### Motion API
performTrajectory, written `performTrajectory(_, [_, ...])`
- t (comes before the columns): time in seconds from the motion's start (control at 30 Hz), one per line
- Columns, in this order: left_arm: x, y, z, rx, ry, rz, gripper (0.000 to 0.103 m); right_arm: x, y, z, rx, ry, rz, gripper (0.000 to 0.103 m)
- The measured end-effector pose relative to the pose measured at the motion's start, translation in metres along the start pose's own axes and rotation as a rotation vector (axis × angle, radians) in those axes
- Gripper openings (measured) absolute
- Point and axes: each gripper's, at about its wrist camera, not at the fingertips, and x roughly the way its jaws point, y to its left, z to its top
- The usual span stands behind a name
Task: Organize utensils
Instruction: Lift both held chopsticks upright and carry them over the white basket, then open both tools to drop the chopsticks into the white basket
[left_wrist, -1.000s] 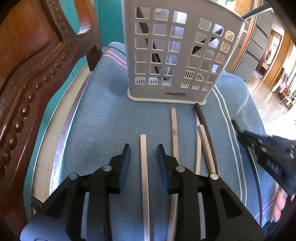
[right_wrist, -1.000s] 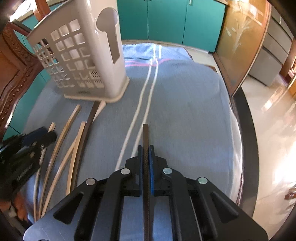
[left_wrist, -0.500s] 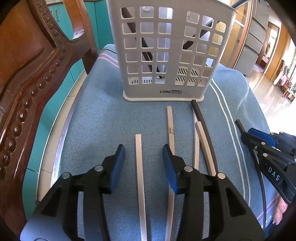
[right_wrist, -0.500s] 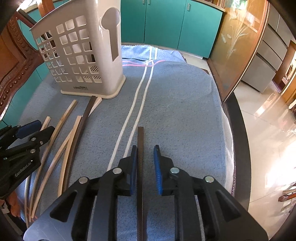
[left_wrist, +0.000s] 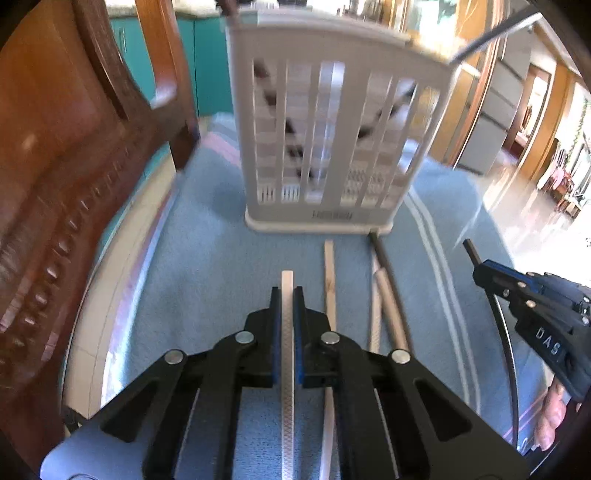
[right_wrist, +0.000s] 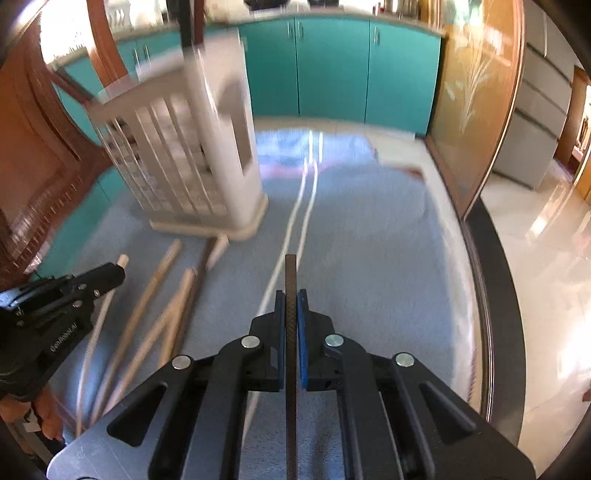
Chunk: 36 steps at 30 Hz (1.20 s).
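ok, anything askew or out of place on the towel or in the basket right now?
Nothing damaged or spilled. The loose chopsticks lie splayed and crossing instead of parallel, and a dark one butts against the white basket base. Left gripper clamps a white chopstick; right gripper clamps a black chopstick.

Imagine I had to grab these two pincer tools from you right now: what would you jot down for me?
Left gripper: its jaws have just closed, now shut on a white chopstick.
Right gripper: its jaws have just closed too, shut on a dark chopstick.
The white slotted holder stands upright at the far end of the blue cloth; dark utensils already sit inside it.
Left to do: drop both held sticks into the holder, then collect the loose sticks lying on the cloth in front of it: one wooden, two pale and one dark.
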Motion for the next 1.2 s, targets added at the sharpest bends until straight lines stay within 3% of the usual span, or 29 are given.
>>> performTrajectory(0.2, [-0.059, 0.002, 0.012, 0.005, -0.157, -0.079, 0.007, -0.072, -0.011, 0.017, 0.022, -0.188, 0.120, 0.007])
performTrajectory(0.27, [-0.088, 0.001, 0.019, 0.012, -0.209, -0.139, 0.007, -0.091, -0.015, 0.021, 0.025, -0.219, 0.154, 0.007])
performTrajectory(0.6, [-0.207, -0.002, 0.080, 0.045, -0.494, -0.233, 0.007, -0.184, -0.036, 0.064, 0.079, -0.393, 0.277, 0.007])
performTrajectory(0.77, [-0.237, 0.020, 0.117, -0.070, -0.669, -0.223, 0.007, -0.207, -0.037, 0.099, 0.131, -0.528, 0.329, 0.007])
performTrajectory(0.9, [-0.240, 0.028, 0.131, -0.146, -0.766, -0.175, 0.007, -0.209, -0.033, 0.118, 0.187, -0.613, 0.308, 0.007])
performTrajectory(1.03, [-0.234, 0.025, 0.138, -0.202, -0.825, -0.117, 0.007, -0.206, -0.034, 0.130, 0.258, -0.741, 0.325, 0.007])
performTrajectory(1.1, [-0.224, 0.021, 0.140, -0.204, -0.841, -0.048, 0.007, -0.201, -0.032, 0.127, 0.258, -0.787, 0.276, 0.007])
performTrajectory(1.2, [-0.202, 0.010, 0.142, -0.171, -0.791, -0.005, 0.007, -0.180, -0.017, 0.128, 0.184, -0.757, 0.177, 0.007])
